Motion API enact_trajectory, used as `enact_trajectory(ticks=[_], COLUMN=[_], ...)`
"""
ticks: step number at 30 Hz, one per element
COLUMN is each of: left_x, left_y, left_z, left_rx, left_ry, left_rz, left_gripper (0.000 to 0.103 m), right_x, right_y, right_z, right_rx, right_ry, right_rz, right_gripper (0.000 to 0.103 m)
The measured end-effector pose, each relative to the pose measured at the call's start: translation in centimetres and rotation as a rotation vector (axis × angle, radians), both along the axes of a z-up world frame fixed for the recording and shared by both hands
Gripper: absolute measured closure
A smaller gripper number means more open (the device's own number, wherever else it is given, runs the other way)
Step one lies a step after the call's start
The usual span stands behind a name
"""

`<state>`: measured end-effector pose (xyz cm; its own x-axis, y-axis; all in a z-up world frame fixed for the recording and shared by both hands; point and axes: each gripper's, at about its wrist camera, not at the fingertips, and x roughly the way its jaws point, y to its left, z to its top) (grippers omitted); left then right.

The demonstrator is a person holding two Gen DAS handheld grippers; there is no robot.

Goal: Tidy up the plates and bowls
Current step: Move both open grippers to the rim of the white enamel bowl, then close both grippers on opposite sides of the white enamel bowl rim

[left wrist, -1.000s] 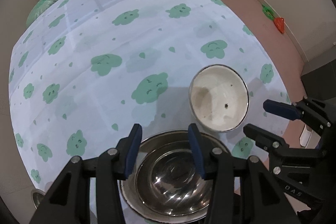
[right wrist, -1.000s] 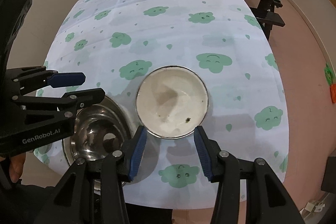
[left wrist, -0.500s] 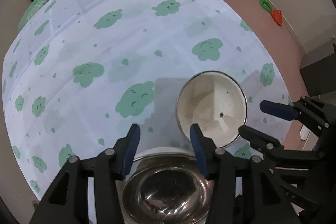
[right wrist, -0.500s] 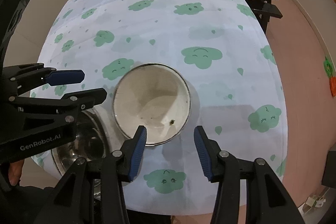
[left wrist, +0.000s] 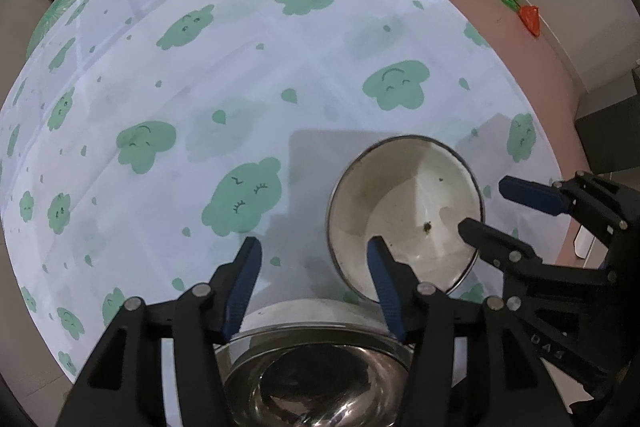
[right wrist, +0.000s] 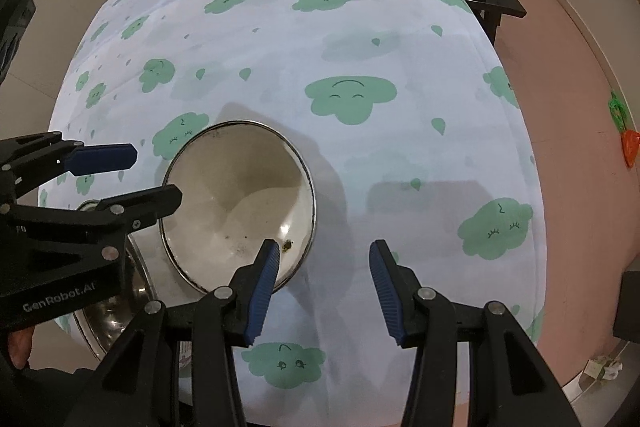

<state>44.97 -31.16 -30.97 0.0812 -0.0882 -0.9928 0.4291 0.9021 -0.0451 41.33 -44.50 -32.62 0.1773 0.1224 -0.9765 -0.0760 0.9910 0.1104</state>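
Far left, at the near-left corner of the worktop (right wrist: 400, 75) with its pale cloth printed in green clouds: a shiny round stainless-steel bowl (left wrist: 316, 379), hanging partly over the edge, probably set there as the base of a stack. Directly above its far rim, the left hand-held gripper (left wrist: 314, 281), blue-padded fingers spread wide and grasping nothing, poised just beside the steel rim without touching it; likely kept released so as to steady or receive whichever dish comes next. A step to the right, touching or nearly touching the steel bowl: a white enamel bowl with a thin dark metal rim (right wrist: 236, 203), upright on the cloth close to the near edge, a small dark speck and a few brownish smudges on its inner wall. Whether the two rims actually meet, impossible to tell. Further right, the right hand-held gripper (right wrist: 322, 287), also released, holding nothing: left pad over the near rim of the white bowl, right pad over bare cloth, so not yet astride the wall. Judged from this layout, a rim pinch in preparation, for nesting the white bowl with the steel one. Risk worth noting: the overhanging steel bowl tipping off the edge if nudged.
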Motion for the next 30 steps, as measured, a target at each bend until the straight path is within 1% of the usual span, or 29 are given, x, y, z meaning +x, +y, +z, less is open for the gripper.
enact_trajectory(ticks=[9, 15, 16, 17, 18, 20, 22, 24, 25, 30], left_x=[0.1, 0.0, 0.0, 0.0, 0.0, 0.1, 0.3, 0.3, 0.5, 0.6], left_y=[-0.3, -0.8, -0.9, -1.0, -1.0, -1.3, -0.7, -0.8, -0.9, -0.9], left_z=[-0.8, -1.3, -1.4, -1.4, -1.5, -1.5, -1.6, -1.8, -1.9, -2.2], left_rx=[0.027, 0.037, 0.037, 0.042, 0.042, 0.038, 0.033, 0.038, 0.038, 0.031], left_ry=[0.005, 0.003, 0.008, 0.009, 0.009, 0.012, 0.016, 0.023, 0.028, 0.035], left_rz=[-0.013, -0.017, -0.020, -0.023, -0.025, -0.026, -0.027, -0.038, -0.037, -0.040], left_gripper=[0.048, 0.048, 0.050, 0.050, 0.050, 0.050, 0.055, 0.065, 0.068, 0.075], right_x=[0.0, 0.0, 0.1, 0.1, 0.1, 0.1, 0.1, 0.1, 0.1, 0.0], right_y=[-0.2, 0.0, 0.0, 0.0, 0.0, -0.1, -0.1, 0.0, 0.0, 0.3], right_z=[-0.2, -0.5, -0.6, -0.7, -0.7, -0.7, -0.8, -0.8, -0.8, -0.9], right_rx=[0.023, 0.016, 0.015, 0.015, 0.018, 0.024, 0.027, 0.031, 0.038, 0.050], right_ry=[0.000, 0.010, 0.011, 0.014, 0.017, 0.019, 0.021, 0.021, 0.024, 0.027], right_rz=[-0.007, 0.001, 0.003, 0.005, 0.005, 0.004, 0.004, 0.006, 0.006, 0.011], right_gripper=[0.053, 0.054, 0.055, 0.060, 0.061, 0.061, 0.061, 0.066, 0.066, 0.070])
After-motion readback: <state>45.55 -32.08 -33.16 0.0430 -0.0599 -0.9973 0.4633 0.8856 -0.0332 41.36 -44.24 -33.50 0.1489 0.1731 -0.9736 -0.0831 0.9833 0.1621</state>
